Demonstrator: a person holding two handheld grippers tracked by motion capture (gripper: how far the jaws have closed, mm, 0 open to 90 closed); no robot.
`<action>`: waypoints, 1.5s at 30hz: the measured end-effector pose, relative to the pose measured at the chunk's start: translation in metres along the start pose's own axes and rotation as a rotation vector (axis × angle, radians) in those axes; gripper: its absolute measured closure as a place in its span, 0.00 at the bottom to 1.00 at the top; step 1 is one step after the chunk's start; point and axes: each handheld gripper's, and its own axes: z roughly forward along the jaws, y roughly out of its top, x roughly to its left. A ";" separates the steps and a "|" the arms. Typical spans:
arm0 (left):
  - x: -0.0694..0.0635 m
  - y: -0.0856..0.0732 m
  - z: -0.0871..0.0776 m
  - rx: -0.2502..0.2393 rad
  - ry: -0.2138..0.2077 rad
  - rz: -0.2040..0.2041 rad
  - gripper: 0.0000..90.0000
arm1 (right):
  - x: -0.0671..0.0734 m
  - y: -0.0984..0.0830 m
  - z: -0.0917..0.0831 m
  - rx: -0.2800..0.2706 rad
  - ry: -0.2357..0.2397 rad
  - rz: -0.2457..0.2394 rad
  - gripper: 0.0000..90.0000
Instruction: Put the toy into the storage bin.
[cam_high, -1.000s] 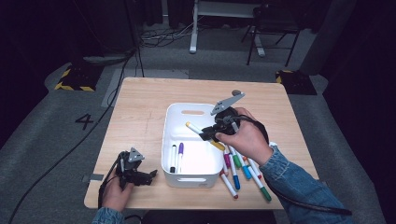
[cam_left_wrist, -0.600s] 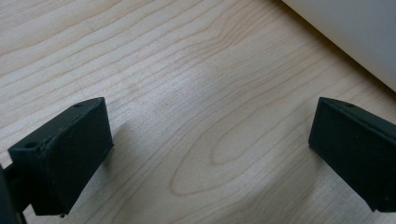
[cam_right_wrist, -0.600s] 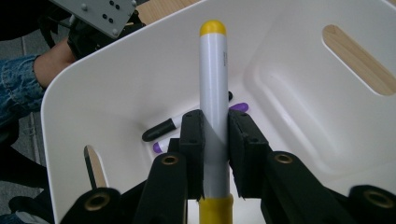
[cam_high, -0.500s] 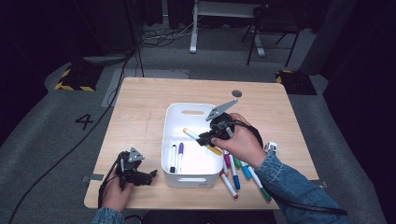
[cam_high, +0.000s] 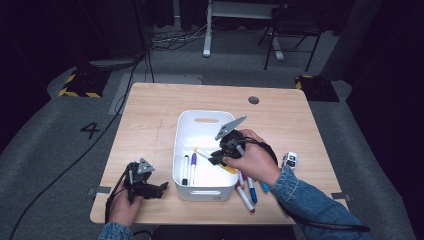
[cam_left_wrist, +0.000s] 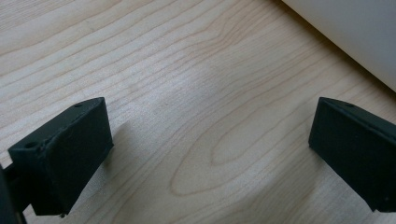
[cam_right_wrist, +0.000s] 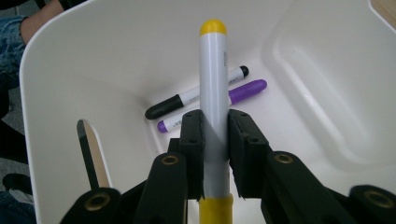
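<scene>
Jaws of the right gripper (cam_right_wrist: 215, 140) clamped tight on the yellow marker (cam_right_wrist: 213, 79), mid-barrel, capped tip aimed into the white bin (cam_high: 186, 131). Below it, the black marker (cam_right_wrist: 196, 99) and purple marker (cam_right_wrist: 215, 105) lie side by side on the bin floor. Best play now: go low, level the barrel beside those two, then let go. Left gripper (cam_high: 146, 188) rests on the worktop (cam_high: 150, 107), jaws wide apart. Loose markers (cam_high: 248, 192) wait beside the bin.
</scene>
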 end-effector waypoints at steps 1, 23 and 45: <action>0.000 0.000 0.000 0.001 -0.001 -0.001 0.00 | 0.001 0.000 0.002 -0.002 0.006 -0.006 0.85; 0.000 0.000 0.000 -0.001 0.000 0.001 0.00 | 0.019 -0.001 0.019 0.062 0.017 -0.107 0.68; 0.000 0.000 0.000 0.001 -0.001 0.000 0.00 | -0.007 -0.031 -0.056 -0.098 -0.108 0.009 0.62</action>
